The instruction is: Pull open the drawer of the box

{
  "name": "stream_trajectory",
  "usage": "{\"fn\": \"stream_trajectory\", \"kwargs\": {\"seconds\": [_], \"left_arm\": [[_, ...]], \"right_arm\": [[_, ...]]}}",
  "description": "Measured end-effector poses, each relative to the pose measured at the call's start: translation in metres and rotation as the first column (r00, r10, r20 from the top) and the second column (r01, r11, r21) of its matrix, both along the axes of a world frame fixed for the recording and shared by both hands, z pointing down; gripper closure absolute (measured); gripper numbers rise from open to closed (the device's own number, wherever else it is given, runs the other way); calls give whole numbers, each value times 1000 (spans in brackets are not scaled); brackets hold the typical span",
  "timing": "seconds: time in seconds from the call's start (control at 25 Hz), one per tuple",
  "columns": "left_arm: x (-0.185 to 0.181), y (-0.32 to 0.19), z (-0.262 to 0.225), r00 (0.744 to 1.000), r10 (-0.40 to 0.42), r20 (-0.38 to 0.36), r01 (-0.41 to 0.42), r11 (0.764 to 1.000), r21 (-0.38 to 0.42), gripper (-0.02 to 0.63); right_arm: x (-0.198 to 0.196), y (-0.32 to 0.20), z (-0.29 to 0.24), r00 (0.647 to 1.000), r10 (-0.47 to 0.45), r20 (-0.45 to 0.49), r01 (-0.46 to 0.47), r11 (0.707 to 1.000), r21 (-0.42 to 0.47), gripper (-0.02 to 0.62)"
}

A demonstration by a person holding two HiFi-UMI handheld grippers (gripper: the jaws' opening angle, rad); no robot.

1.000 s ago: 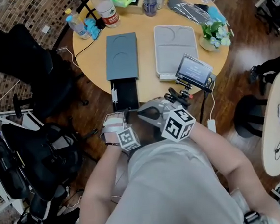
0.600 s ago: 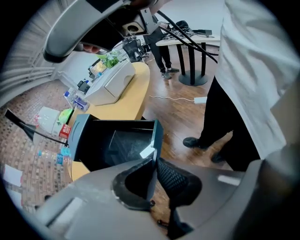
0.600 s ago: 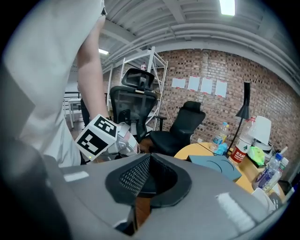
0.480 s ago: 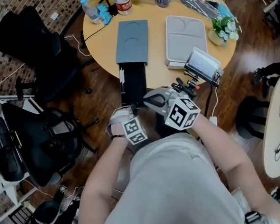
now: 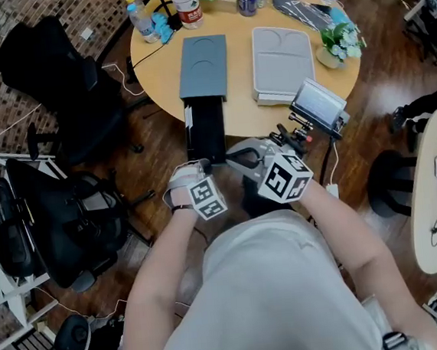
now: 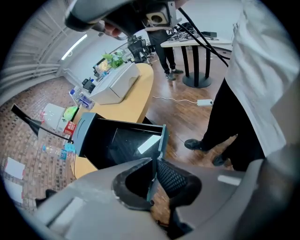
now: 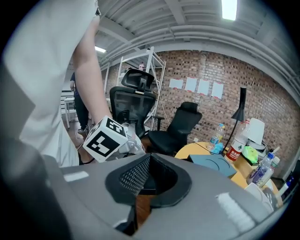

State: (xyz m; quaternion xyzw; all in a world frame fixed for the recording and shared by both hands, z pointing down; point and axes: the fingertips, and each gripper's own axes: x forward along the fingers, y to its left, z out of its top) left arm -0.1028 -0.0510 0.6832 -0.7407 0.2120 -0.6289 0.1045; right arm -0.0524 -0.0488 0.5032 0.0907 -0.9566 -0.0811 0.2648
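Note:
A grey-blue box (image 5: 202,64) lies on the round wooden table (image 5: 244,123). Its black drawer (image 5: 207,133) sticks out past the table's edge toward me. My left gripper (image 5: 197,167) is at the drawer's outer end. In the left gripper view the thin front panel (image 6: 162,140) of the drawer (image 6: 119,145) stands between the pads of the left gripper (image 6: 153,177); the jaws have just been closing and press on it. My right gripper (image 5: 236,159) hovers just right of the drawer's end, shut and holding nothing (image 7: 136,205).
A light grey tray (image 5: 281,63) lies right of the box, and a small screen on a mount (image 5: 318,107) sits at the table's near right edge. Bottles (image 5: 187,4) and a plant (image 5: 336,42) stand at the back. Black office chairs (image 5: 55,78) are on the left.
The drawer has come further out of the box, with my left gripper drawing back toward me at its end. The right gripper shifted slightly alongside it.

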Motion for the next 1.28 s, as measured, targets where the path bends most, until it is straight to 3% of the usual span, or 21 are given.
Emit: {"fn": "stream_trajectory", "kwargs": {"seconds": [0.12,0.32,0.44,0.56,0.72,0.88,1.08,1.28], "left_arm": [[5,1,-14,999,-12,-42,13,1000,27,568],[14,5,-43,982,-70,-173,77,996,35,568],[15,12,-59,961,-117,-250,127,992,26,569],[13,21,-72,919,-194,-344,203,979,-11,574],[10,33,-90,837,-280,-470,292,955,-49,583],[7,47,-110,735,-342,-585,357,929,-95,600],[15,68,-135,635,-355,-686,385,915,-118,600],[17,83,-165,434,-396,-809,418,884,-209,600]], "right_arm": [[4,3,-5,1000,17,9,-17,1000,2,588],[2,9,-12,1000,19,12,-19,1000,15,588],[-1,18,-14,1000,5,7,-5,1000,22,588],[-4,28,-19,1000,-8,11,8,1000,21,588],[-4,41,-27,999,-17,27,17,1000,17,588],[-3,53,-36,1000,-12,25,11,1000,18,589],[-5,68,-47,999,-3,34,3,1000,10,588],[-4,85,-57,998,2,61,-1,1000,-14,589]]}}
